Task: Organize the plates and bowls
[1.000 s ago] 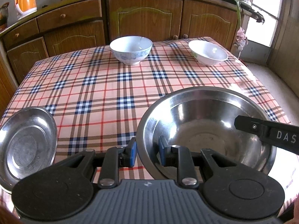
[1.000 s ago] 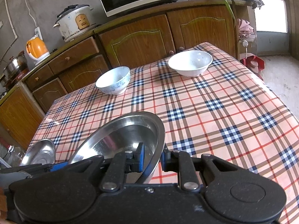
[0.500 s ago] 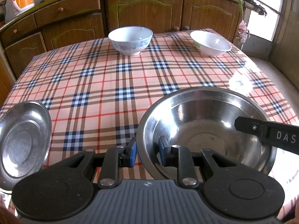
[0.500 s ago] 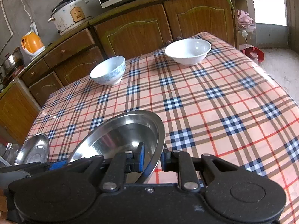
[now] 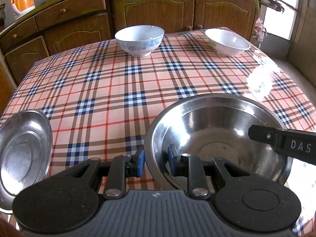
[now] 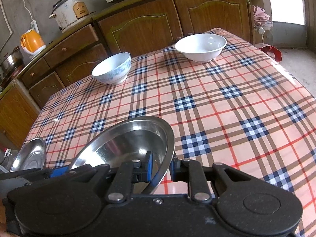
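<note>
Both grippers hold one large steel bowl (image 5: pixel 215 136) over the near part of the checked table (image 5: pixel 122 83). My left gripper (image 5: pixel 156 160) is shut on the bowl's left rim, and my right gripper (image 6: pixel 161 166) is shut on the right rim of the steel bowl (image 6: pixel 128 144). The right gripper's finger (image 5: pixel 276 140) shows across the bowl in the left wrist view. A flat steel plate (image 5: pixel 21 154) lies at the near left edge; this steel plate (image 6: pixel 29 156) also shows in the right wrist view. At the far side stand a blue-patterned bowl (image 5: pixel 139 38) and a white bowl (image 5: pixel 227 41).
Wooden cupboards (image 6: pixel 142 25) run close behind the table. On the counter stand a rice cooker (image 6: pixel 72 9) and an orange kettle (image 6: pixel 31 41). The table's right edge drops to a bare floor (image 6: pixel 296 59) by a bright doorway.
Both grippers have sunk a little with the steel bowl, so the table and the two far bowls look larger. The grips on the rim are unchanged.
</note>
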{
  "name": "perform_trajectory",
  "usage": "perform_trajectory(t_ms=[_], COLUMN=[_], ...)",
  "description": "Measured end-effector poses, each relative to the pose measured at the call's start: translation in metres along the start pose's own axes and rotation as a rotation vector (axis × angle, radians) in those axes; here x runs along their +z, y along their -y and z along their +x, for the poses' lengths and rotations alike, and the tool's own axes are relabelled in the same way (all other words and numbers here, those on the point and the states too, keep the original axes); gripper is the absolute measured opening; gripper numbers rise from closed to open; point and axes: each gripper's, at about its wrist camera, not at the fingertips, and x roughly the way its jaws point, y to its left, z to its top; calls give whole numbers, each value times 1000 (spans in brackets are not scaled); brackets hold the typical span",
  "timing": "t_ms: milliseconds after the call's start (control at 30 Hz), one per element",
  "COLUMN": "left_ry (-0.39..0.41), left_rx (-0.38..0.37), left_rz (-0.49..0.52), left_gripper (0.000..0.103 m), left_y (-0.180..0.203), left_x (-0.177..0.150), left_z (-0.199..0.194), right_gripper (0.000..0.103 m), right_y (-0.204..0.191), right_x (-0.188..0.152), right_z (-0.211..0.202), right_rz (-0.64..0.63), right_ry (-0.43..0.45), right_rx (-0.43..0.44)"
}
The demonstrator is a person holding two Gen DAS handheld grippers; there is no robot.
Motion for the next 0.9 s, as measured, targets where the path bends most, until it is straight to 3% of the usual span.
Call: perform_trajectory(t_ms=[533,767,900], left_ry=[-2,10,22], left_rx=[5,15,12], left_rz=[-8,-32,-37], left_gripper=[29,43,48], left_y=[-4,-9,-10], left_x=[1,2,5], left_z=[7,-2,-10], right_gripper=[25,41,42], right_y=[-3,-3,0], right_x=[2,5,9], right_z=[10,-3,-14], right_rz=[-19,-26,-24], right_ry=[-13,15,35], right_rx=[-14,-55,-66])
